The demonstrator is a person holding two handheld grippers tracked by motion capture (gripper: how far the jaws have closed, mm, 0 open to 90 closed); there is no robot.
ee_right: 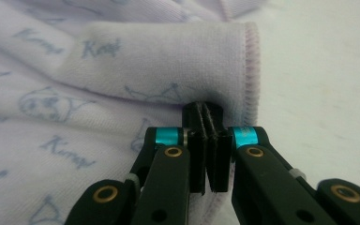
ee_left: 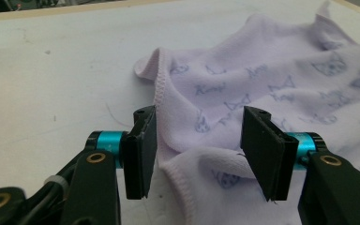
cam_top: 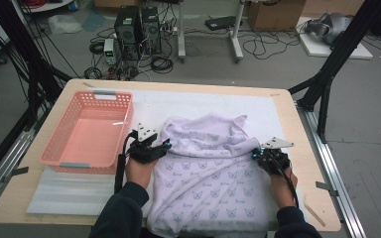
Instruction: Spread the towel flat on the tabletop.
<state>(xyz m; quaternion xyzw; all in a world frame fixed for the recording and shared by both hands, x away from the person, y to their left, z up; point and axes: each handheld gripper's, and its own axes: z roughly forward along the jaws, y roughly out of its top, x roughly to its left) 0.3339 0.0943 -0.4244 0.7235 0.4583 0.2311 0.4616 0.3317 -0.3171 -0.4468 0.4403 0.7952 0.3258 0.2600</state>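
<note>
1. Nearest to me, my left tongs (ee_left: pixel 194 154) stand spread apart, with a folded hem of the lilac garment (ee_left: pixel 262 79) lying between the jaws; the pads are not pressing it.
2. In the high view the left tongs (cam_top: pixel 164 145) sit at the garment's (cam_top: pixel 208 168) left edge, my left hand (cam_top: pixel 139 168) behind them.
3. My right tongs (ee_right: pixel 208 154) are pressed together, pinching the garment's (ee_right: pixel 136 70) folded edge just inside its stitched hem.
4. In the high view the right tongs (cam_top: pixel 256 153) sit at the garment's right edge, my right hand (cam_top: pixel 280 181) behind them.
5. The garment lies on the white mat (cam_top: pixel 178 104) in the middle of the surface (cam_top: pixel 297 129), mostly flat, its near part hanging over the near edge between my sleeves.
6. It is pale lilac with a small blue cat-face print and lettering; the far part is bunched into loose folds.
7. Left of the garment is a pink slotted basket (cam_top: pixel 104 99), standing upright, partly on the mat, just beside my left tongs but not touching the cloth.
8. Beyond the surface, on the floor: computer towers (cam_top: pixel 139 27) with tangled cables, and a cardboard box (cam_top: pixel 273 15) farther right.
</note>
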